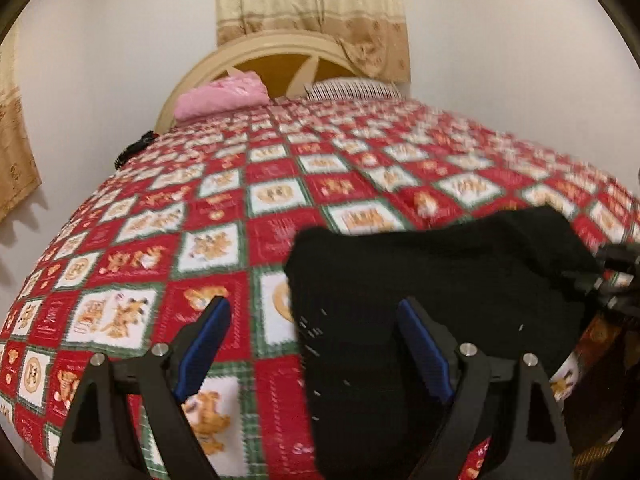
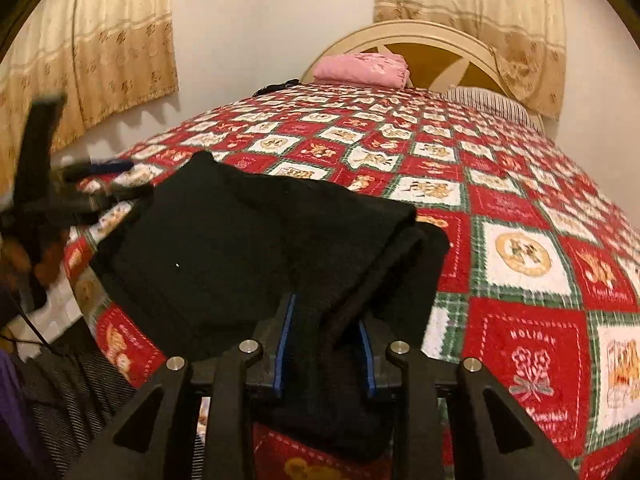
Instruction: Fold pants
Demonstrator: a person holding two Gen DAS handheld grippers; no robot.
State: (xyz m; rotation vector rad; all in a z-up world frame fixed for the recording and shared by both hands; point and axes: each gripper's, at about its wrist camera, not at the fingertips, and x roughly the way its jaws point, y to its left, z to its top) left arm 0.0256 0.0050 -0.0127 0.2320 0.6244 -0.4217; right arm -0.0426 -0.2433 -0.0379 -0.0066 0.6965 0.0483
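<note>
Black pants (image 1: pixel 420 288) lie folded in a thick bundle near the bed's front edge, on a red, white and green patterned quilt (image 1: pixel 248 208). My left gripper (image 1: pixel 314 324) is open, its blue pads apart, hovering over the bundle's left edge with nothing between the pads. In the right wrist view the pants (image 2: pixel 240 240) fill the near middle. My right gripper (image 2: pixel 326 320) is shut on a thick fold of the pants at their right side. The left gripper (image 2: pixel 96 184) shows blurred at the far left of that view.
A pink folded cloth (image 1: pixel 224 98) and a striped pillow (image 1: pixel 352 90) lie at the headboard (image 1: pixel 280 46). A small black object (image 1: pixel 134 150) sits on the bed's far left edge. Beige curtains (image 2: pixel 100 48) hang on the walls. The quilt (image 2: pixel 520 220) stretches wide beyond the pants.
</note>
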